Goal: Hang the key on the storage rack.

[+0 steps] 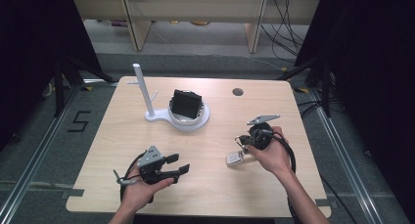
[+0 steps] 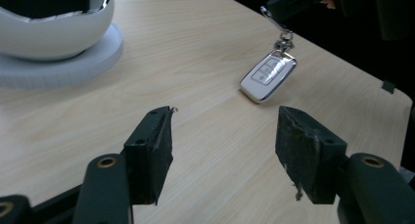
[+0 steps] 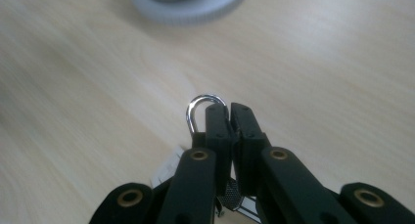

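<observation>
Silver metal key ring (image 3: 203, 109) of white plastic car key fob (image 2: 268, 76) pinched by right gripper (image 3: 229, 117); left gripper (image 2: 222, 141) held spread wide, nothing gripped.

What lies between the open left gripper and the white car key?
Nothing: in the left gripper view, bare wooden table separates the left gripper from the car key, which hangs from the right gripper.

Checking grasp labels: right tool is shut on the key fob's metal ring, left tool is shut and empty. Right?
Not quite: the left tool is open, not shut; the left gripper view shows its jaws wide apart with nothing between them. The rest holds: the right tool is shut on the metal ring of the key fob.
</observation>
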The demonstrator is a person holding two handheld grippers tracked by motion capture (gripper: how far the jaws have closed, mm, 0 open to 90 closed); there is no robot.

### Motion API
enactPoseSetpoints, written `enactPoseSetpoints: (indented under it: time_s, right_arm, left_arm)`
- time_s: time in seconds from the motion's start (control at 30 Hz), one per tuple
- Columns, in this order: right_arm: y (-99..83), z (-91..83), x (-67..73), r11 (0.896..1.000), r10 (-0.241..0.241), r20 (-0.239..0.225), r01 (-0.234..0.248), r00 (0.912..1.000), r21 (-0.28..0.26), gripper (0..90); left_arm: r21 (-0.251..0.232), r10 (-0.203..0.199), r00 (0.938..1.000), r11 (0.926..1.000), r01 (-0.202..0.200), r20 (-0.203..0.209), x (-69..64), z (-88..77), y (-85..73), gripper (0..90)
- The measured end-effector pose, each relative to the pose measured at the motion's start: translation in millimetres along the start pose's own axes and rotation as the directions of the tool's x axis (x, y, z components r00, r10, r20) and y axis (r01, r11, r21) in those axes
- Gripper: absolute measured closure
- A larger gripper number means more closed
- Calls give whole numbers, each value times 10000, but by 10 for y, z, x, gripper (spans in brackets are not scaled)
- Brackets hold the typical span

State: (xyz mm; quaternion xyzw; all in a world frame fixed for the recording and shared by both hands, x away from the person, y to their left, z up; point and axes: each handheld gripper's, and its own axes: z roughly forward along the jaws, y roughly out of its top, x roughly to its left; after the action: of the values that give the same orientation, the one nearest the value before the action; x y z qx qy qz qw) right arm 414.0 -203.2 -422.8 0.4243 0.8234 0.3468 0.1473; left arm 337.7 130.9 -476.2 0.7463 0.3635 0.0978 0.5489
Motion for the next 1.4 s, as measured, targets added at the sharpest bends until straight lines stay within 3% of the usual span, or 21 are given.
enactPoseSetpoints:
  time_s: [0.03, 0.1, 0.23, 0.33, 0.37, 0.53, 0.57, 0.6, 0.67, 0.7, 0.73, 0.8, 0.83, 0.87, 0.9, 1.03, 1.1, 1.2, 1.3, 1.37, 1.4]
  right_arm:
    - [9, -25, 18, 9999, 112, -70, -113, 9999, -100, 880]
    - [17, -35, 42, 9954, 111, -120, -122, 9999, -953, 880]
    - [48, -10, 96, 9785, 99, -492, -198, 9987, -2055, 880]
    - [97, -3, 186, 9723, 214, -777, -389, 9967, -2306, 880]
    - [114, 12, 197, 9648, 19, -764, -219, 9971, -2619, 880]
    - [210, 34, 305, 9510, -123, -1151, -240, 9933, -3083, 879]
    - [229, 31, 331, 9558, -48, -1187, -303, 9929, -2924, 880]
    - [249, 51, 332, 9471, -338, -1180, -59, 9924, -3210, 880]
    - [275, 44, 370, 9499, -162, -1268, -244, 9918, -3116, 880]
    - [284, 59, 377, 9391, -191, -1360, -289, 9905, -3424, 880]
    - [296, 45, 384, 9413, -224, -1246, -211, 9920, -3369, 880]
    - [306, 46, 410, 9318, -31, -1404, -481, 9901, -3597, 879]
    - [311, 34, 405, 9347, -114, -1313, -361, 9913, -3536, 879]
    - [314, 49, 395, 9270, -312, -1346, -216, 9904, -3744, 880]
    - [316, 37, 410, 9314, -241, -1359, -271, 9904, -3631, 879]
    - [325, 24, 412, 9233, -403, -1321, -136, 9904, -3838, 879]
    - [328, 15, 423, 9229, -268, -1497, -331, 9884, -3836, 879]
    - [332, 5, 416, 9123, -350, -1239, -189, 9917, -4090, 880]
    - [336, -15, 427, 9199, -188, -1446, -396, 9893, -3902, 879]
    - [341, -23, 413, 9125, -391, -1121, -102, 9929, -4089, 879]
    - [343, -21, 423, 9142, -299, -1288, -250, 9912, -4046, 879]
  left_arm:
    - [-28, 56, 9999, 10000, -56, 116, -15, 21, 39, 381]
    - [-165, 150, 9991, 9998, -144, 396, -57, 75, 128, 383]
    - [-215, 454, 9962, 9988, -439, 742, -132, 183, 270, 391]
    - [-283, 658, 9927, 9976, -633, 1008, -165, 269, 358, 403]
    - [-272, 742, 9923, 9970, -718, 996, -166, 289, 379, 406]
    - [-383, 615, 9948, 9975, -586, 811, -135, 324, 416, 425]
    - [-399, 571, 9953, 9977, -541, 779, -127, 322, 416, 429]
    - [-437, 553, 9956, 9977, -521, 750, -115, 318, 417, 433]
    - [-523, 569, 9957, 9972, -531, 733, -94, 311, 421, 444]
    - [-649, 543, 9953, 9967, -492, 803, -77, 314, 423, 452]
    - [-670, 544, 9958, 9965, -495, 735, -70, 309, 429, 465]
    - [-779, 539, 9963, 9958, -486, 669, -57, 303, 444, 478]
    - [-832, 538, 9963, 9954, -482, 674, -51, 304, 453, 481]
    - [-958, 525, 9957, 9944, -451, 763, -47, 309, 463, 484]
    - [-971, 583, 9957, 9940, -512, 717, -46, 306, 471, 488]
    - [-1086, 630, 9949, 9926, -543, 783, -52, 306, 502, 496]
    - [-1076, 654, 9953, 9925, -574, 718, -62, 296, 519, 501]
    - [-1103, 696, 9953, 9920, -619, 673, -62, 287, 537, 508]
    - [-1184, 720, 9946, 9910, -628, 744, -64, 284, 547, 511]
    - [-1132, 739, 9950, 9914, -660, 668, -71, 273, 552, 511]
    - [-1167, 759, 9950, 9908, -679, 656, -74, 269, 554, 511]
